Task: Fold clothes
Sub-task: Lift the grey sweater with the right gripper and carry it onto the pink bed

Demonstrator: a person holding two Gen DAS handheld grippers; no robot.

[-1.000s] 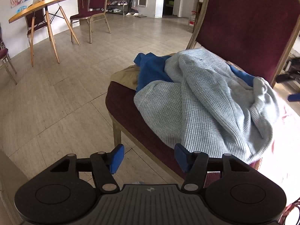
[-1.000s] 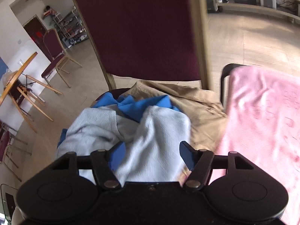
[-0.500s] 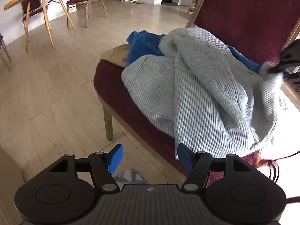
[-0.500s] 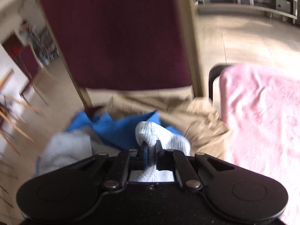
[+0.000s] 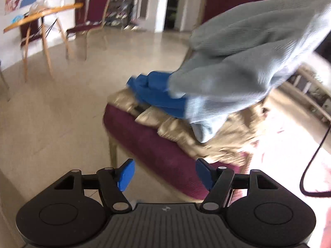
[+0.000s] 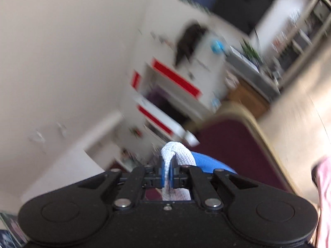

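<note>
A light grey knit garment (image 5: 244, 62) hangs lifted above the maroon chair seat (image 5: 149, 142), its lower end still trailing on the pile. Under it lie a blue garment (image 5: 157, 93) and a tan garment (image 5: 186, 132). My left gripper (image 5: 164, 171) is open and empty, low in front of the seat's edge. My right gripper (image 6: 168, 171) is shut on a fold of the grey knit garment (image 6: 175, 150) and is tilted up toward the wall; the blue garment (image 6: 209, 163) shows just behind it.
A pink cloth (image 5: 289, 161) covers the surface at the right, with a black cable (image 5: 310, 165) over it. A wooden table (image 5: 41, 16) and another maroon chair (image 5: 91, 20) stand far left across the tiled floor. The chair's backrest (image 6: 233, 144) rises behind the pile.
My right gripper, shut on the grey garment, has lifted it up off the chair and tilted upward. The blue and tan garments beneath are now uncovered. My left gripper stays open.
</note>
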